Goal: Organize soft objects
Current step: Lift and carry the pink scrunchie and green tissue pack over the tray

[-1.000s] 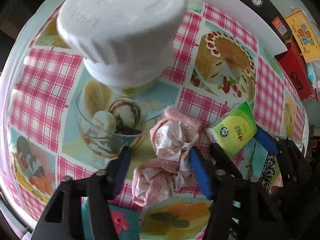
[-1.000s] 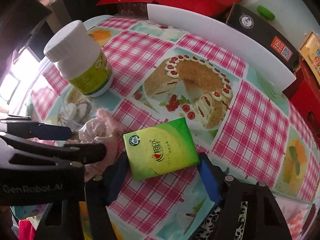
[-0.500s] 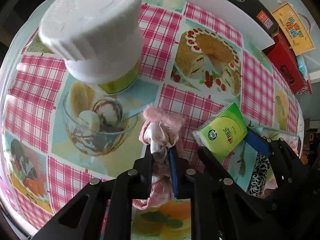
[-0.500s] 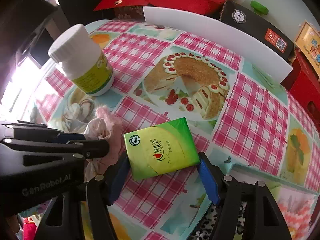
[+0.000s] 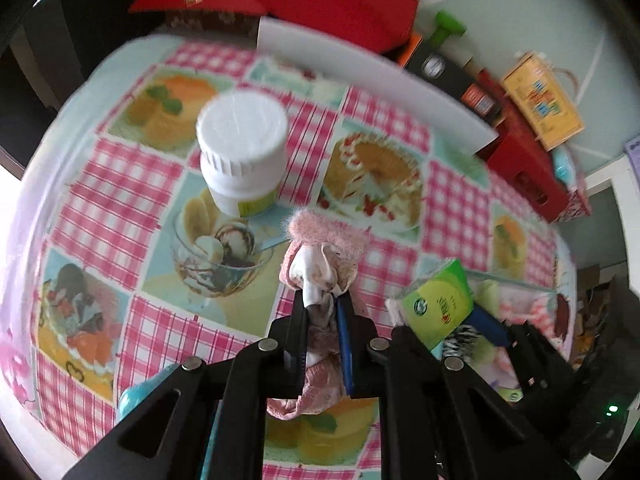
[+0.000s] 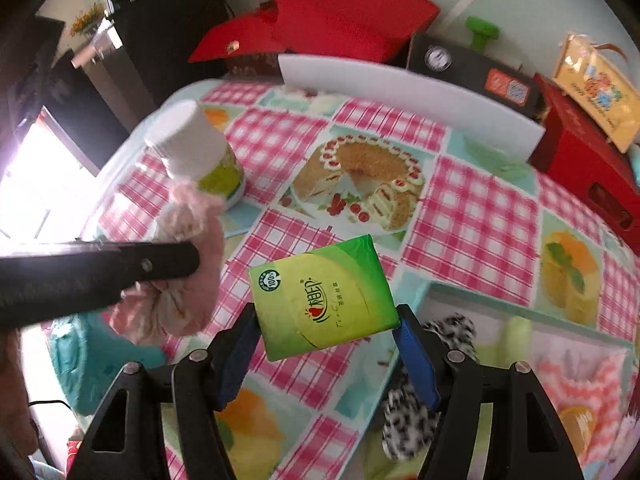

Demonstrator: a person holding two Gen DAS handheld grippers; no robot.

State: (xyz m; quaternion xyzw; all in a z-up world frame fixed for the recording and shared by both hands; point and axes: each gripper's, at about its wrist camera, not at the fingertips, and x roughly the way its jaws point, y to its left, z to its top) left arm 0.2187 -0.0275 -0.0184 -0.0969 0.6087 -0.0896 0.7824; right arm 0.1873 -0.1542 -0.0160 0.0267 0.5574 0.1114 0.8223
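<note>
Pink cloth (image 5: pixel 320 264) pinched; tissue pack (image 6: pixel 324 300) between fingers (image 6: pixel 416 364).

Left gripper (image 5: pixel 322 312) clamped tight, right gripper (image 6: pixel 326 334) wide, both downward

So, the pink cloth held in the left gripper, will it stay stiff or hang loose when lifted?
Probably loose: the pink cloth bunches and droops around the left gripper, which pinches only a thin fold. It seems light. It may swing and brush the white bottle close behind it.
</note>
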